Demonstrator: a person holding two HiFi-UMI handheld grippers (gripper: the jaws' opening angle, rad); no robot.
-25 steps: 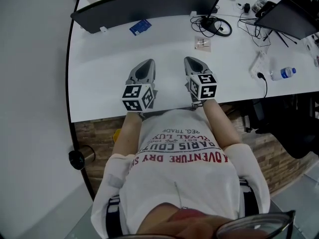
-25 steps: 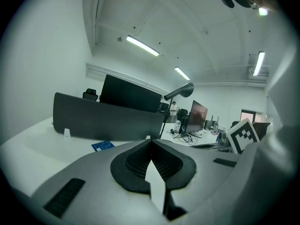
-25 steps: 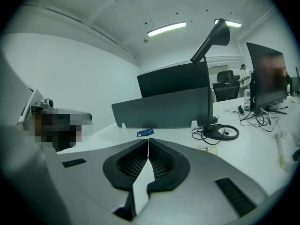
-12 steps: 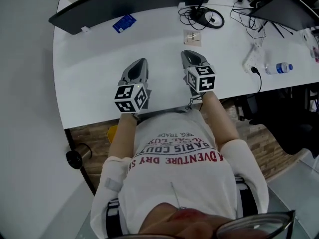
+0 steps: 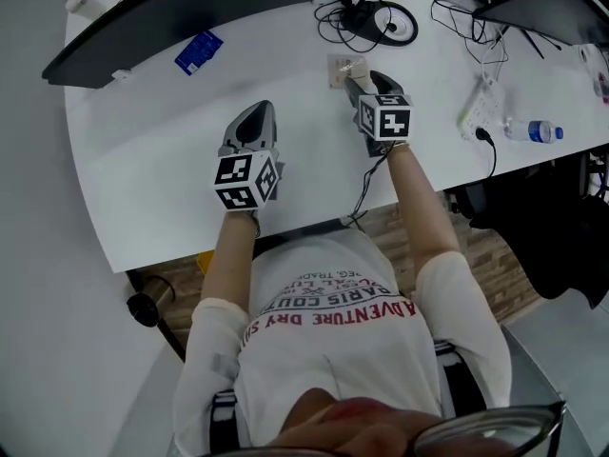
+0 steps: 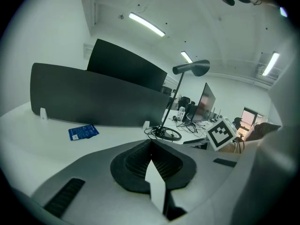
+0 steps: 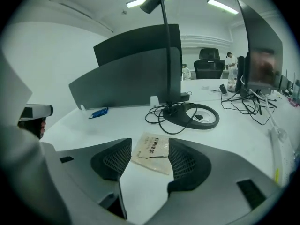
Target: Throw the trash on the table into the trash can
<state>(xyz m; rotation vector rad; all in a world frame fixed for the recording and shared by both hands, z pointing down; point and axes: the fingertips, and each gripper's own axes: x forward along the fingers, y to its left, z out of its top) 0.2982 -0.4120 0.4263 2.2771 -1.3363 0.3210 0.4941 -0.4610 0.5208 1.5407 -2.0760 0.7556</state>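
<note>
— Just short of the lamp base (image 5: pixel 385 23), on the person's side of it, the torn packet (image 7: pixel 151 152) lies flat on the bench (image 5: pixel 143 160). The right claw (image 7: pixel 150 145) is right over it, jaws opening, one on either side of the packet, pads not pressing on it.
— So which step are we watching?
— The pick-up, I'd say: first piece of trash lined up, nothing gripped yet. Next the claw wants to drop low and close squarely. A thin, flat packet gives the pads little to bite on, and they could slide right over it.
— And the left claw (image 6: pixel 151 148)?
— Closed tight on nothing, hovering over bare bench well apart from the lamp base, to its near left.
— Anything in the way?
— The cables (image 7: pixel 161 114) coiled round the lamp base lie just beyond the packet, so pushing too far forward could snag them. Far to the left of the lamp base there's a blue card (image 5: pixel 198 50) in front of a dark panel (image 5: pixel 190 8). To its right sit a power strip (image 5: pixel 473 112) and a water bottle (image 5: pixel 533 131), well clear.
— And the trash can?
— Can't spot it in any view.
</note>
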